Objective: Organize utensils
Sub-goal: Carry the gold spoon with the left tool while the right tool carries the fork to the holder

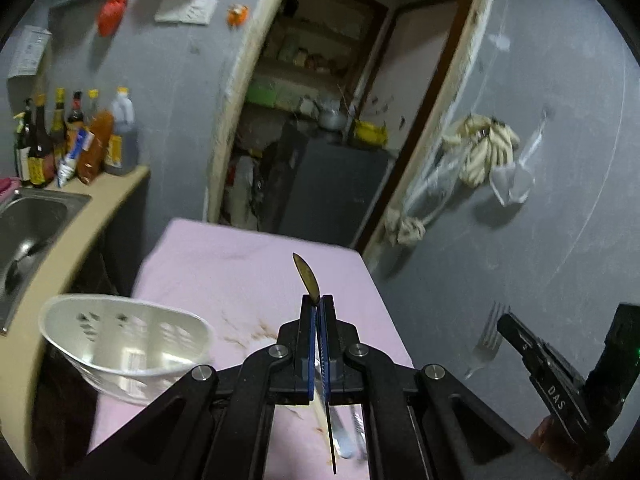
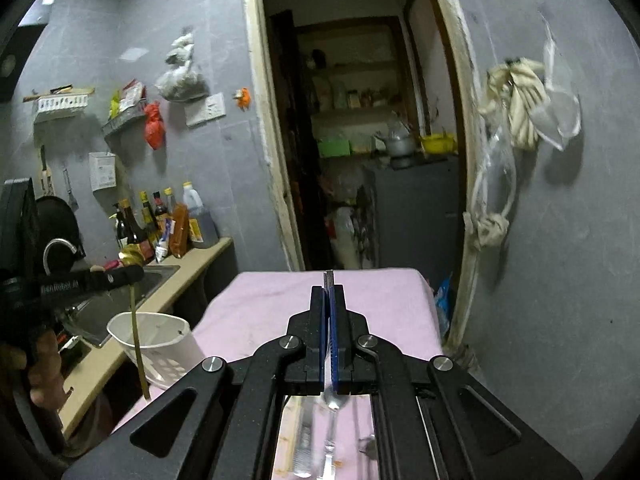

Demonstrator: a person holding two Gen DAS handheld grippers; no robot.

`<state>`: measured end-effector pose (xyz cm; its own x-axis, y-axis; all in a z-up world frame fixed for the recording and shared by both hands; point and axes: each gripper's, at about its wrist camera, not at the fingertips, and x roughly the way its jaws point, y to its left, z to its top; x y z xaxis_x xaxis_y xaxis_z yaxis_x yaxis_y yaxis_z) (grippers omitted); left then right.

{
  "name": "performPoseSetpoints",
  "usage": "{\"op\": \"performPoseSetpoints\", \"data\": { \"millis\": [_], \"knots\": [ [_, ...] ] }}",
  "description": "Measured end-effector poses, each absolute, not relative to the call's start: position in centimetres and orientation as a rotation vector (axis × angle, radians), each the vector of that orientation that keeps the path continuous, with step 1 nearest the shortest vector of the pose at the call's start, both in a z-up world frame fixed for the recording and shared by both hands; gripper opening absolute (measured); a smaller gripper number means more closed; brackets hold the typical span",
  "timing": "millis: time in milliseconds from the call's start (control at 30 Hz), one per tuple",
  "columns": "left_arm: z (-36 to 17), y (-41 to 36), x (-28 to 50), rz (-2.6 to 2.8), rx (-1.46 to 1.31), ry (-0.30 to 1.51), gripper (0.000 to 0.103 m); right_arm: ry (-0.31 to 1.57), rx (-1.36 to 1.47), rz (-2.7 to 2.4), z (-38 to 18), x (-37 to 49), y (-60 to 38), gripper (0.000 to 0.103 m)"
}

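Holding level-ish over the pink table [image 1: 240, 272], left gripper [image 1: 318, 304] is clamped on a gold spoon [image 1: 306, 276], bowl poking up past the tips; white basket [image 1: 124, 344] lower left, sink [image 1: 32, 216] beyond. Right wrist view: right gripper [image 2: 330, 292] pinches a fork [image 2: 329, 278] handle; loose spoon [image 2: 334, 404] on the table below, doorway [image 2: 360, 120] ahead.
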<state>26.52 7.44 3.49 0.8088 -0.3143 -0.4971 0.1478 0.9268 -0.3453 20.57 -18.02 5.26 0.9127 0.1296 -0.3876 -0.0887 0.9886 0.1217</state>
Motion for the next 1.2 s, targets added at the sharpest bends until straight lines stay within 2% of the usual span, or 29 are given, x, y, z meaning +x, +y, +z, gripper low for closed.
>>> {"op": "performPoseSetpoints", "data": {
  "millis": [233,500,833,1200],
  "knots": [
    [5.5,16.8,25.7,-0.135,-0.338,0.474,0.003,0.340,0.050,0.139,7.6,20.6,-12.2,0.002],
    [5.7,26.4,27.8,-0.042,-0.459,0.403,0.003,0.200,0.033,0.146,11.9,25.6,-5.9,0.002],
    [2.1,27.7,31.3,-0.011,-0.408,0.416,0.003,0.264,-0.109,0.175,9.2,30.1,2.9,0.002],
    [-2.3,26.4,32.5,0.015,-0.343,0.471,0.003,0.378,-0.169,0.145,4.3,31.8,4.8,0.002]
  ]
}}
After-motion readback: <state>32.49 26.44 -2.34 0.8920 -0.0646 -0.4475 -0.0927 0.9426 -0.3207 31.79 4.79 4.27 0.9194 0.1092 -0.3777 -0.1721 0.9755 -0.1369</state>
